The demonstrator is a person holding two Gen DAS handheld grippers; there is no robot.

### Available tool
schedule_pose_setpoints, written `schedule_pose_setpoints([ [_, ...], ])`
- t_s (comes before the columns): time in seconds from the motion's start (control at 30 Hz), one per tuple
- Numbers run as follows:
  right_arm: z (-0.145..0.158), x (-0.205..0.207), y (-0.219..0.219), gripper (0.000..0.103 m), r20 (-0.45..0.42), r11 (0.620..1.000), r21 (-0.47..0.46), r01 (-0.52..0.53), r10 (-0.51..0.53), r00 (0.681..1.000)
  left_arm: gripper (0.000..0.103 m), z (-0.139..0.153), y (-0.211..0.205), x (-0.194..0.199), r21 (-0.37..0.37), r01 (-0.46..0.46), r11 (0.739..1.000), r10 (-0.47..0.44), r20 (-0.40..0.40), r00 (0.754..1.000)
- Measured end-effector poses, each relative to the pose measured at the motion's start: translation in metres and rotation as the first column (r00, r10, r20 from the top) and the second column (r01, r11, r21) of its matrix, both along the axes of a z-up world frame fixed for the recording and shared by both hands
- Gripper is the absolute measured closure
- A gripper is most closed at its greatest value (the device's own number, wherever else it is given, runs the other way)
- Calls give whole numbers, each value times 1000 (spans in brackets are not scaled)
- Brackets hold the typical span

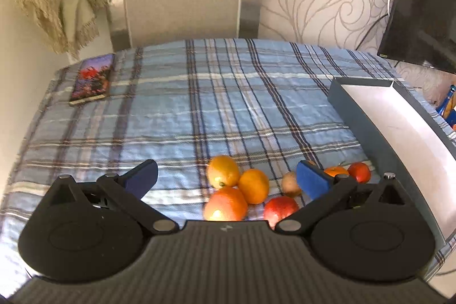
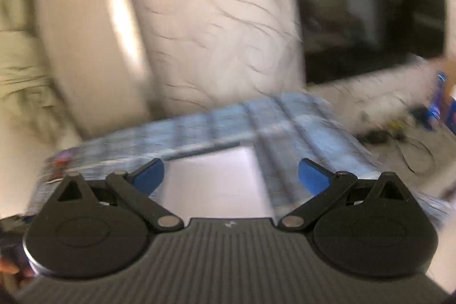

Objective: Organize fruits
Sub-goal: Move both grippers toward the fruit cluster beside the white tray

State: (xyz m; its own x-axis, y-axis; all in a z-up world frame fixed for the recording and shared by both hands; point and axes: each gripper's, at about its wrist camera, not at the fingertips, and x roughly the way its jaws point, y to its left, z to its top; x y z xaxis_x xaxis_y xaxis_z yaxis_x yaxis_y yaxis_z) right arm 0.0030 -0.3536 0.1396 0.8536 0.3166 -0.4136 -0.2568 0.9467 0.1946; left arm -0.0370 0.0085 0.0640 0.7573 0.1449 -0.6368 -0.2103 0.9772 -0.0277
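A table covered by a blue plaid cloth (image 1: 228, 93) fills most of the left wrist view, and the same cloth (image 2: 299, 116) is seen, heavily blurred, in the right wrist view. A dark screen (image 1: 427, 7) hangs at two o'clock, and a long grey tray with a white inside (image 1: 399, 127) lies at three o'clock along the table's right edge; a pale surface that may be that tray is seen below the right gripper, but the blur prevents certainty. A book with a red and purple cover (image 1: 92, 79) rests at ten o'clock on the cloth. The left gripper (image 1: 226, 180) is held wide apart, nothing between its blue pads, above a cluster of fruit at six o'clock: a large orange-red fruit (image 1: 225, 205) nearest the camera, a yellow-orange fruit (image 1: 223, 171) and an orange (image 1: 253, 185) touching it, a red apple (image 1: 280, 208), a small brownish fruit (image 1: 290, 183), a small orange (image 1: 336, 170) and a small red fruit (image 1: 359, 172) towards four o'clock, near the tray. The right gripper (image 2: 230, 178) is likewise spread wide and holds nothing.
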Motion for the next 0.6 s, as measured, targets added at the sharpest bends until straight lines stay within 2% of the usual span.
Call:
schedule_pose_setpoints([
  [0.07,4,-29,33,0,114,996,-30,-85,88,990,0,5,3,-10,10,-2,1000,2,9,1000],
  [0.1,5,-38,47,0,130,988,-62,-143,150,980,0,7,4,-16,13,-1,1000,1,10,1000],
  [0.2,1,-48,85,1,91,950,-132,-282,295,951,0,9,6,-40,22,10,1000,-11,23,1000],
  [0.3,-16,-58,117,2,61,922,-210,-327,346,936,0,6,3,-59,46,38,998,-39,30,999],
  [0.37,-29,-64,134,10,28,900,-262,-349,368,929,0,1,0,-67,45,58,997,-59,19,998],
  [0.43,-39,-65,146,25,-10,886,-272,-376,388,922,0,-6,-1,-69,27,76,997,-77,3,997],
  [0.6,-63,-62,157,33,-116,892,-231,-388,370,922,2,-18,-1,-66,26,102,994,-101,-15,995],
])
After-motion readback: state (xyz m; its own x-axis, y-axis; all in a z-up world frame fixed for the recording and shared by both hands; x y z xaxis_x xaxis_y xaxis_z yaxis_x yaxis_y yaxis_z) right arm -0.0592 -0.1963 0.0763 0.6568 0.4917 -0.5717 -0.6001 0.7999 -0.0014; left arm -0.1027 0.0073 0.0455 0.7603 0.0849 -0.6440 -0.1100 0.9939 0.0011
